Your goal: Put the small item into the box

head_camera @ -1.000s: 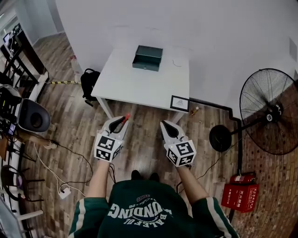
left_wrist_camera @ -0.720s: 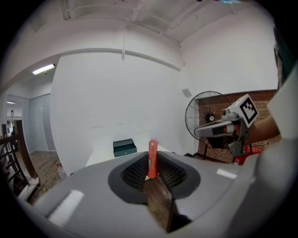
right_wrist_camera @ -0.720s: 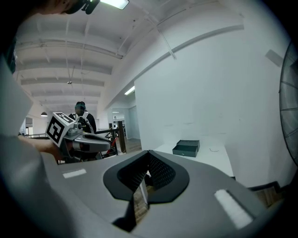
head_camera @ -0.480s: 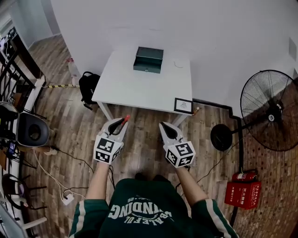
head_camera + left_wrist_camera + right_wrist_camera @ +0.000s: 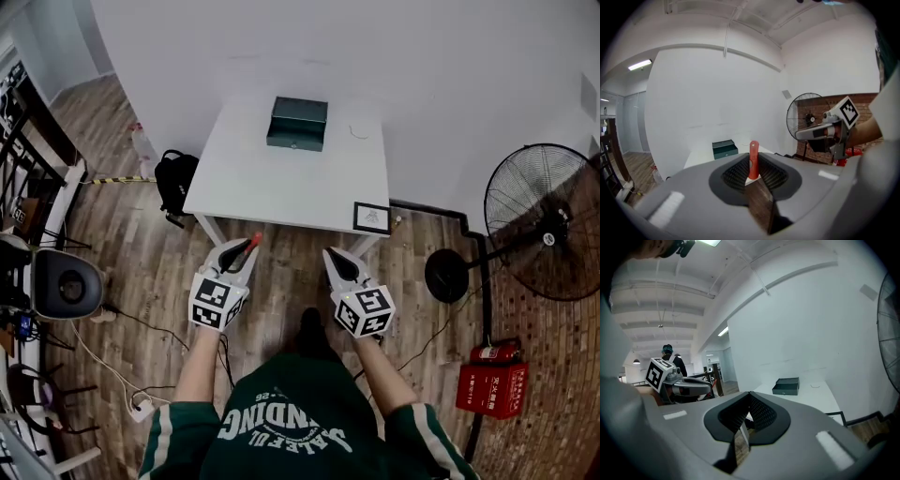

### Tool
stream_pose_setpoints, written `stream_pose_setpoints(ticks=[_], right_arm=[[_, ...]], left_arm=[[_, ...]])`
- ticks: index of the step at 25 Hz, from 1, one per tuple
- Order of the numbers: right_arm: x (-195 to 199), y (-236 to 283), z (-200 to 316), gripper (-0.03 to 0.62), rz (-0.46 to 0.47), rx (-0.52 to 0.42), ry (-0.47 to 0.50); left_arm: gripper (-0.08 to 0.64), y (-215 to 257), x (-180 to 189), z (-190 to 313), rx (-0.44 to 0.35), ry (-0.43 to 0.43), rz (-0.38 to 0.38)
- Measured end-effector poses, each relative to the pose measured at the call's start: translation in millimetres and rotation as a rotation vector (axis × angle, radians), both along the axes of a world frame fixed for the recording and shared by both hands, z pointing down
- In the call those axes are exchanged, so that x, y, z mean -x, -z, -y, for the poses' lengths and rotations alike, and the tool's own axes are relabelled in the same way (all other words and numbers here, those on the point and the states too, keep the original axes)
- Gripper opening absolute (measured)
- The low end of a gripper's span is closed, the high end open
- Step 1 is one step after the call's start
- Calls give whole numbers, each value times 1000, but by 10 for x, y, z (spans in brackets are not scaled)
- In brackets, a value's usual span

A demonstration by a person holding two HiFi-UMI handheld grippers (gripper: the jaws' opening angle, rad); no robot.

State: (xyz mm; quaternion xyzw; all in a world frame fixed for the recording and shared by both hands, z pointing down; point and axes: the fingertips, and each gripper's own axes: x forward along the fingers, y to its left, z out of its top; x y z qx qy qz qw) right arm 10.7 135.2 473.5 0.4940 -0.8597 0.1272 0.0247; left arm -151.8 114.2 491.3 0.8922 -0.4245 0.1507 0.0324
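Note:
A dark green open box (image 5: 297,123) sits at the far side of a white table (image 5: 281,173); it also shows in the left gripper view (image 5: 724,149) and the right gripper view (image 5: 785,386). My left gripper (image 5: 246,247) is held in front of the table, well short of it, shut on a small red stick-like item (image 5: 253,241) (image 5: 753,160) that pokes out past the jaws. My right gripper (image 5: 332,260) is beside it, shut with nothing between its jaws (image 5: 749,409).
A small framed card (image 5: 371,217) leans at the table's near right corner. A black bag (image 5: 173,178) lies left of the table. A standing fan (image 5: 544,225) is at right, a red crate (image 5: 492,388) below it. Cables cross the wood floor.
The view has crept slightly toward the table; the person's foot has stepped forward. Both grippers keep their pose, the left still holding the red item.

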Motion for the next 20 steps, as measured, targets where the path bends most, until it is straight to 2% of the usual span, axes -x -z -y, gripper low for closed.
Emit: stream_pose_setpoints(ticks=[9,20], right_arm=[[-140,-46,639,1,8,8,-17],[-476,-29,1907,1,-12,28,26]], left_arm=[[109,-113,-178,607,23,-20,-4],[109,-36,-532,1844,35,9,-4]])
